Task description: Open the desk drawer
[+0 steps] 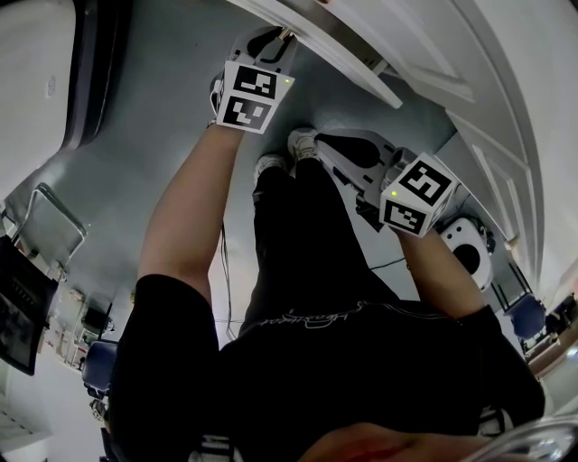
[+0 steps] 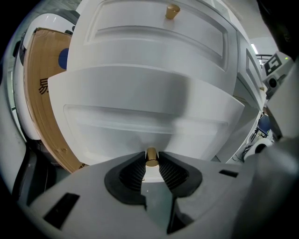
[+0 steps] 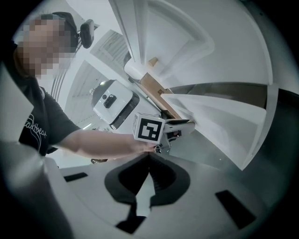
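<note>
As the left gripper view shows, the left gripper [image 2: 151, 164] is clamped on the small round brass knob [image 2: 151, 157] of the white panelled desk drawer [image 2: 140, 121], with both ribbed black pads pressing its sides. The knob sits at the very tips of the jaws, not deep between them.

The drawer front stands forward of the white desk face above it, which carries a second brass knob [image 2: 172, 11]. In the right gripper view the same drawer [image 3: 219, 121] projects from the desk with a dark gap behind its top edge. Judgement: the drawer is partly open, not fully. The contents cannot be seen.

The right gripper [image 3: 148, 161] has its jaws together with nothing between them. It hangs well apart from the drawer, pointed across at the left gripper's marker cube [image 3: 149, 128], and takes no part in the work.

A brown cardboard sheet [image 2: 39, 93] leans beside the desk, clear of the drawer's path.

Done: knob gripped, drawer started out. Left: further draw to full opening, then release. The shallow tip hold could slip off the knob.
</note>
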Action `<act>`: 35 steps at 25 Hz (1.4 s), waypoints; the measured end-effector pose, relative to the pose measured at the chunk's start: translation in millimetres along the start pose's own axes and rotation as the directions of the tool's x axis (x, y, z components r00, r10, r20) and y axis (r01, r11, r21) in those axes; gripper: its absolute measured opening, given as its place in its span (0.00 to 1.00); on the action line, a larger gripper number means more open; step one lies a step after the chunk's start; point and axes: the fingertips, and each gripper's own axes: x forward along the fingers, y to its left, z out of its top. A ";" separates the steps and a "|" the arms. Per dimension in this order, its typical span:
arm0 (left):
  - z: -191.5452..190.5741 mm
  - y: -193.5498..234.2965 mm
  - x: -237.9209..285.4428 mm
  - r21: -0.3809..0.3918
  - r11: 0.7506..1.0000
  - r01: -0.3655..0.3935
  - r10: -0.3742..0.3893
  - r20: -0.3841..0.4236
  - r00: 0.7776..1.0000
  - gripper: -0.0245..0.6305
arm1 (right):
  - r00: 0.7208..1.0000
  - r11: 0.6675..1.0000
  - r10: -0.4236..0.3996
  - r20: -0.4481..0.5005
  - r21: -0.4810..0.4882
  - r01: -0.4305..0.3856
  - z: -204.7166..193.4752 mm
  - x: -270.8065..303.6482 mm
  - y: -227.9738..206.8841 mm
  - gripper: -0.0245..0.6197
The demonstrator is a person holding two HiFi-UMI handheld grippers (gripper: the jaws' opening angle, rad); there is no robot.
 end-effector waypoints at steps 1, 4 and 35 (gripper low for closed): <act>-0.8 -0.1 -1.4 0.001 1.000 0.002 -0.002 -0.003 1.000 0.18 | 1.000 1.000 0.001 -0.001 0.003 -0.001 -1.6 1.0 1.2 0.05; -5.9 1.0 -7.1 0.003 1.000 0.003 -0.003 -0.012 1.000 0.18 | 1.000 1.000 0.005 -0.006 0.013 -0.005 -8.4 6.2 6.1 0.05; -55.3 3.9 -63.3 0.001 0.997 0.081 -0.081 -0.114 0.990 0.18 | 0.986 0.984 -0.115 0.124 0.151 0.096 -35.2 47.0 62.2 0.05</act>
